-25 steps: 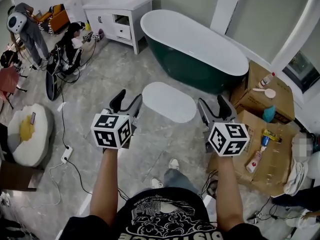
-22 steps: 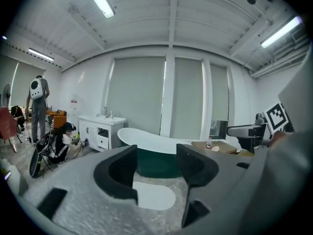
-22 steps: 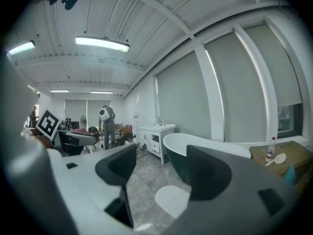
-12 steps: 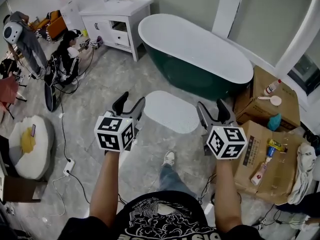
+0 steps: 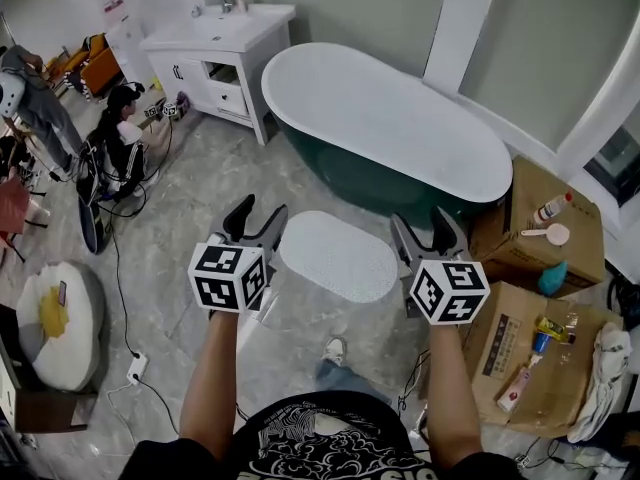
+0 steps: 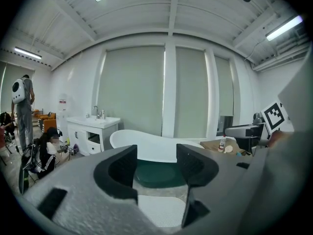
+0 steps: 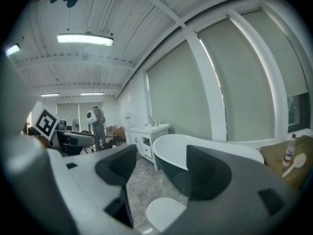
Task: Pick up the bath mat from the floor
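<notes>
A white oval bath mat lies flat on the grey floor in front of the tub; it also shows low in the left gripper view as the mat and in the right gripper view as the mat. My left gripper hangs in the air over the mat's left end, jaws apart and empty. My right gripper is held level over the mat's right end, also open with nothing in it. Neither touches the mat.
A green and white bathtub stands just beyond the mat. A white vanity with sink is at the back left. Cardboard boxes with bottles sit at the right. People, bags and cables crowd the left floor.
Both grippers have moved forward toward the tub together, so the mat now sits between and just under them. Jaws look unchanged.
</notes>
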Motion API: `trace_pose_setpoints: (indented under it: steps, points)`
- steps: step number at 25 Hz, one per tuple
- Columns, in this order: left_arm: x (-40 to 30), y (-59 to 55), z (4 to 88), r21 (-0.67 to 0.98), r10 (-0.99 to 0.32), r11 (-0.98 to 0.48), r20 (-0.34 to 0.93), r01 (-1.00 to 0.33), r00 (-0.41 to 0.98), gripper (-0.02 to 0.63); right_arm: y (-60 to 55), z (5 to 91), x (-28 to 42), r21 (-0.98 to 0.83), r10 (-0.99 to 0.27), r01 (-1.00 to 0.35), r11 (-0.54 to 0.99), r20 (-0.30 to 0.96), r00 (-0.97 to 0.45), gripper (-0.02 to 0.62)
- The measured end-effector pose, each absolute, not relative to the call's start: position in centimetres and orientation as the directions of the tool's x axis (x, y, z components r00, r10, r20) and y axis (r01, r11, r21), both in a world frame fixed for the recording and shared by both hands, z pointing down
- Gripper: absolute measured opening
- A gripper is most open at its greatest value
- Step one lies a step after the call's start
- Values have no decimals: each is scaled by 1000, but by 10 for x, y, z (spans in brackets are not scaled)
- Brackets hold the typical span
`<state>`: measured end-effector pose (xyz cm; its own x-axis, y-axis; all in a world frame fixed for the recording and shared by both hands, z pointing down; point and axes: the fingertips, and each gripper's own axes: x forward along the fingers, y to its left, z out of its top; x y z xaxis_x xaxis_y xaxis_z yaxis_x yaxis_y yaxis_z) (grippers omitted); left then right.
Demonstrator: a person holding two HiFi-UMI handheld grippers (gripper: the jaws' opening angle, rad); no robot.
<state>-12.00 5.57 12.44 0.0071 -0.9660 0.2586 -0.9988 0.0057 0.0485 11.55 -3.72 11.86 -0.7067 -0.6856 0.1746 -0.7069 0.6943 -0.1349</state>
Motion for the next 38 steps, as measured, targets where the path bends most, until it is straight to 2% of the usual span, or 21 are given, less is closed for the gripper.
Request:
trace_pose_setpoints:
  steps: [8, 19, 38]
  points:
    - [-122, -28, 111, 10, -966, -24, 258, -1000, 26, 259, -117, 116, 119, -160, -715, -735, 659, 170, -678, 307]
    - [-129, -82, 120, 15, -956, -101, 274, -995, 101, 259, -153, 119, 124, -173, -775, -793, 585, 167, -609, 307]
    - [-235, -195, 139, 84, -887, -369, 265, -926, 378, 259, -180, 114, 59, -145, -932, -950, 275, 203, -301, 308]
